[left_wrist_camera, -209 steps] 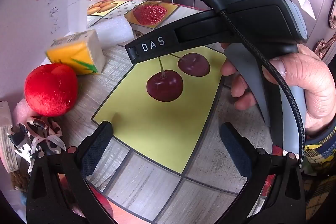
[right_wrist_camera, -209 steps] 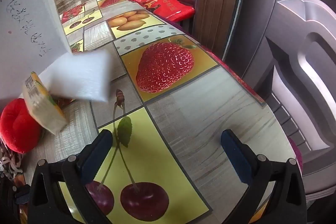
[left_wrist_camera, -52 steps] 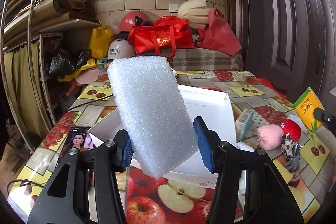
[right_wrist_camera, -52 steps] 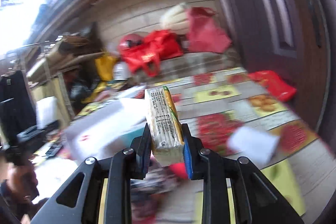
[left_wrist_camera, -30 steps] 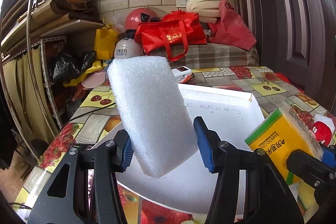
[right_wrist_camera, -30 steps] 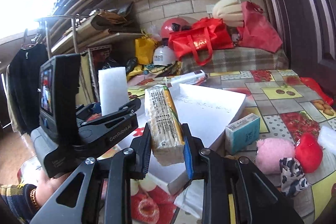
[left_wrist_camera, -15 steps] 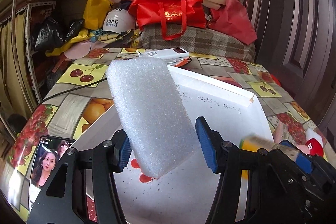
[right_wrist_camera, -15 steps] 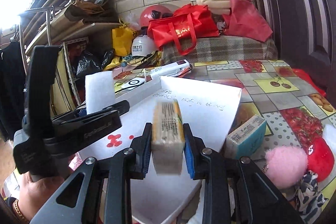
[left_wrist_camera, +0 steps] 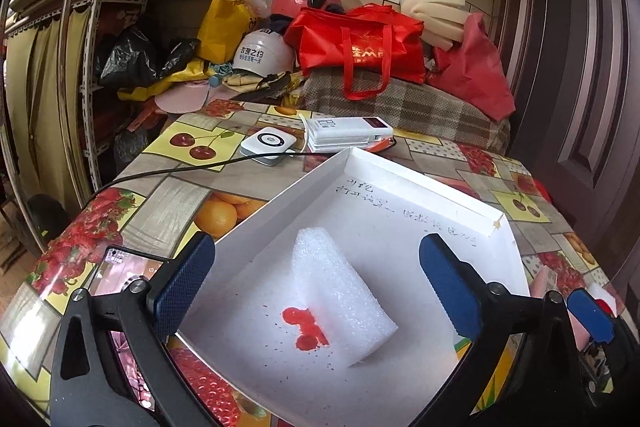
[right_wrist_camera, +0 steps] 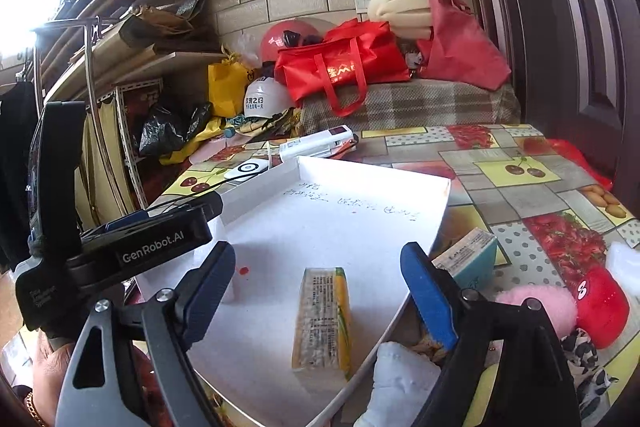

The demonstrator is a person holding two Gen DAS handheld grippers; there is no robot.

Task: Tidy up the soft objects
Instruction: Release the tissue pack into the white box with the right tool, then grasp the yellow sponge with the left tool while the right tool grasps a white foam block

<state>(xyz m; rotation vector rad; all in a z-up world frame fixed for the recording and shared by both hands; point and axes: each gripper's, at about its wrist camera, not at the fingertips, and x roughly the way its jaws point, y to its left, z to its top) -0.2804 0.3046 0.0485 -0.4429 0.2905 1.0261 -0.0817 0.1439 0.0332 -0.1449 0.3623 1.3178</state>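
Note:
A white foam block (left_wrist_camera: 340,295) lies inside the shallow white box (left_wrist_camera: 420,183), below my open, empty left gripper (left_wrist_camera: 320,287). A yellow sponge pack (right_wrist_camera: 322,323) lies in the same box (right_wrist_camera: 360,183) near its front edge, below my open, empty right gripper (right_wrist_camera: 320,291). Beside the box on the right lie a pink pom-pom (right_wrist_camera: 536,307), a red plush (right_wrist_camera: 600,303), a teal tissue pack (right_wrist_camera: 468,263), a white foam piece (right_wrist_camera: 624,263) and a leopard-print cloth (right_wrist_camera: 588,359). The left gripper's body (right_wrist_camera: 120,247) shows at the left of the right wrist view.
A phone (left_wrist_camera: 120,267) lies left of the box. A white device (left_wrist_camera: 268,143), its black cable (left_wrist_camera: 160,173) and a power bank (left_wrist_camera: 348,135) lie behind it. Bags and helmets (left_wrist_camera: 356,43) pile at the back. A dark door (right_wrist_camera: 580,27) stands right.
Both grippers have opened. The foam block dropped from the left gripper into the box, and the yellow sponge pack dropped from the right gripper into the box.

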